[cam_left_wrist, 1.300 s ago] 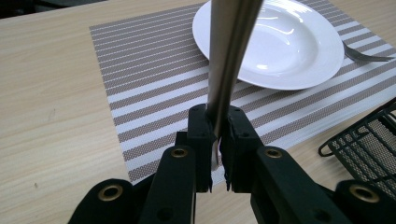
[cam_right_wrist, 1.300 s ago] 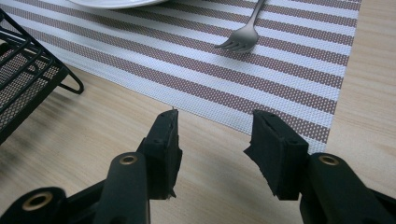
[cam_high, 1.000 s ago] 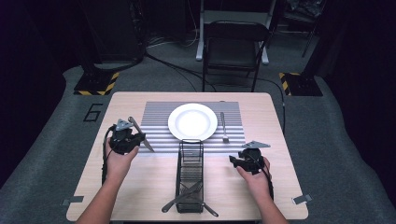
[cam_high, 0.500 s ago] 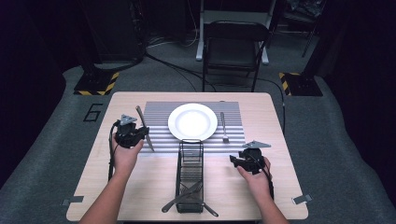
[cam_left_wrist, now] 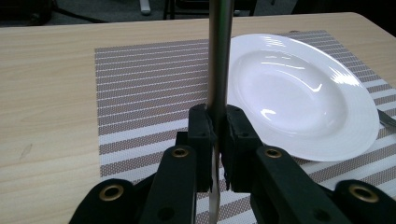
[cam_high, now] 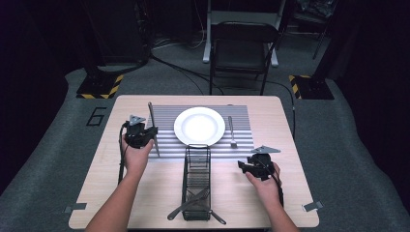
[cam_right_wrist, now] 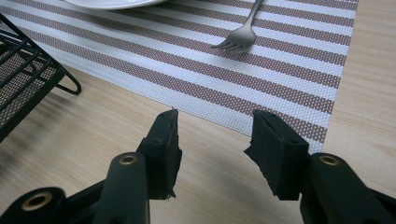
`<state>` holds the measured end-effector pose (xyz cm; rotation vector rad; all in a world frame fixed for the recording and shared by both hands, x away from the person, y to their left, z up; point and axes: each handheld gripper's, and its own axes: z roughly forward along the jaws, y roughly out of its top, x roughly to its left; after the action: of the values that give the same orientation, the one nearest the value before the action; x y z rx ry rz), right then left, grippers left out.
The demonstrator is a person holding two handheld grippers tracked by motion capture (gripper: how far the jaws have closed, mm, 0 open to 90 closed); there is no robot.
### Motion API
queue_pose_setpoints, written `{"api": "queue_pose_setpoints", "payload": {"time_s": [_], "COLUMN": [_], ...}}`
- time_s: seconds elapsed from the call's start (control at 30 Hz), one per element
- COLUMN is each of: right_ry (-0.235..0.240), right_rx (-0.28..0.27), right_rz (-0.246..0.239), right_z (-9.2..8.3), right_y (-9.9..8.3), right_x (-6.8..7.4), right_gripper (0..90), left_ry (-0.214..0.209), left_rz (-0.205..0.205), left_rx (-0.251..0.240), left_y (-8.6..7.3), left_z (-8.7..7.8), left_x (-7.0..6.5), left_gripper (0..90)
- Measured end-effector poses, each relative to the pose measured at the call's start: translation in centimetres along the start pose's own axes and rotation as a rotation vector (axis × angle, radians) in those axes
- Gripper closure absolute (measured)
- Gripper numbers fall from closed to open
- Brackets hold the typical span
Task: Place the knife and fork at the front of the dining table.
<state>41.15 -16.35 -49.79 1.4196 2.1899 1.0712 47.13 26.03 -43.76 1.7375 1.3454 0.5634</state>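
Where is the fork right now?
In the high view the fork lies flat on the striped placemat, right of the white plate, beyond the open right gripper.

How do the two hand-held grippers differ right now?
The left hand-held gripper is shut on a knife over the striped placemat; the right hand-held gripper is open, holding nothing, over bare table. Both have black jaws.

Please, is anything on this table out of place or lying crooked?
Mostly tidy. The plate sits centred on the striped placemat, with the fork straight at its right. Odd: utensils in the black wire caddy lie crossed, ends poking out. The knife is held by the left gripper, not yet laid down.
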Motion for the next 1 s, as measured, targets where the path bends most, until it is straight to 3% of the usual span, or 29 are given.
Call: {"api": "queue_pose_setpoints", "payload": {"time_s": [0.07, 0.4, 0.73, 1.0], "right_ry": [-0.001, 0.002, 0.004, 0.007], "right_rx": [-0.001, -0.002, -0.006, -0.001], "right_rz": [-0.001, 0.001, 0.013, 0.011], "right_z": [0.0, 0.0, 0.0, 0.1], "right_y": [0.0, -0.1, -0.2, -0.2], "right_x": [0.0, -0.2, -0.5, -0.5], "right_gripper": [51.1, 51.1, 51.1, 51.2], "left_ry": [0.002, 0.019, 0.051, 0.086], "left_rz": [0.008, -0.03, -0.035, -0.127], "left_rx": [0.004, -0.011, 0.012, -0.012], "left_y": [0.0, 0.0, -0.3, 0.1], "left_z": [0.1, 2.3, 3.6, 3.8], "left_x": [0.0, -0.2, -0.3, 0.1], "left_gripper": [82.4, 82.6, 82.6, 82.6]}}
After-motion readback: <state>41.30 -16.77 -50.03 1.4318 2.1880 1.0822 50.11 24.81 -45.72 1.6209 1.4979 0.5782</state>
